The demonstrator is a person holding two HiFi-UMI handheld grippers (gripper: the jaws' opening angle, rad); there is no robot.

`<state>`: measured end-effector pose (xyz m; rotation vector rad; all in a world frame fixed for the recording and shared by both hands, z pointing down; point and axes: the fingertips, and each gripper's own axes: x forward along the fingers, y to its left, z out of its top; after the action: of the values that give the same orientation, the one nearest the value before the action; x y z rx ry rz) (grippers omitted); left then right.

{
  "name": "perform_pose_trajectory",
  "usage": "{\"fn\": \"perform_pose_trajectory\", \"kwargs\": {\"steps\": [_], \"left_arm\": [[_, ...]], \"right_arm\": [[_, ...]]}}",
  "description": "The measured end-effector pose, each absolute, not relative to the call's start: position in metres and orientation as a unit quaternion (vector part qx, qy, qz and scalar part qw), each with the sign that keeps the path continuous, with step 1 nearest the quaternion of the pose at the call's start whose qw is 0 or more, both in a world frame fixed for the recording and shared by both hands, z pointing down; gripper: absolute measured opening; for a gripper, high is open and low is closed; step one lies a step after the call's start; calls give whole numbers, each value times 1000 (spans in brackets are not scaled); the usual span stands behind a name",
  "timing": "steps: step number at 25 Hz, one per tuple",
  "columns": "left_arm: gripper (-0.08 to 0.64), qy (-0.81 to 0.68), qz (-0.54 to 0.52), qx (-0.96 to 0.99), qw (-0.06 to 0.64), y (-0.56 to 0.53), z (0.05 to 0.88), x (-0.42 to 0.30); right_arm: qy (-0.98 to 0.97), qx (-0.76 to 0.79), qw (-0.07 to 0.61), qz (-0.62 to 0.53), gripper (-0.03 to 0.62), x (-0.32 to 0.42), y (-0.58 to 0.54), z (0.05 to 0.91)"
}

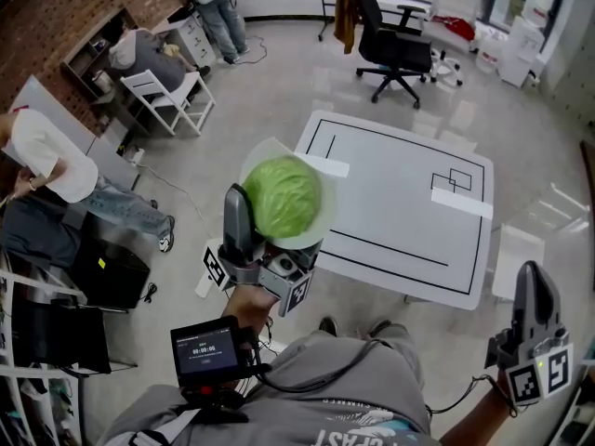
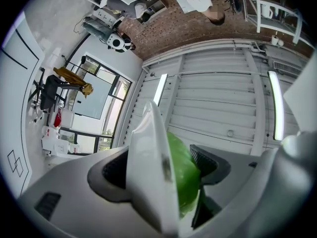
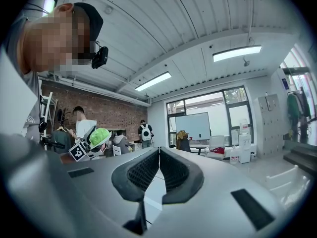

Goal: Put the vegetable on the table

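1. The table top, from centre toward 3 o'clock, is a flat white surface bearing two tape strips.
2. The cabbage, clamped in the left gripper, hangs over the table's 9 o'clock edge.
3. An office chair at 12 o'clock, a white chair at 10 and a seated person at 9 stand well apart from the table.

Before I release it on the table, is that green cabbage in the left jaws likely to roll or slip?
Probably rolls: the cabbage looks round, with no flat side showing. The grip may be slippery, since a white sheet sits between it and one jaw of the left gripper.
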<state>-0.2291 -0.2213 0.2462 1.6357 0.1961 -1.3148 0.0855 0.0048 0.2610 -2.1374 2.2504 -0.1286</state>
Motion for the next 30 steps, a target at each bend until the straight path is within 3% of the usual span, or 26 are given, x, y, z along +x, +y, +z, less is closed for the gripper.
{"fn": "perform_pose_trajectory", "kwargs": {"steps": [30], "left_arm": [[368, 8, -569, 681, 460, -233, 247, -76]], "right_arm": [[785, -615, 37, -55, 6, 266, -62, 267]]}}
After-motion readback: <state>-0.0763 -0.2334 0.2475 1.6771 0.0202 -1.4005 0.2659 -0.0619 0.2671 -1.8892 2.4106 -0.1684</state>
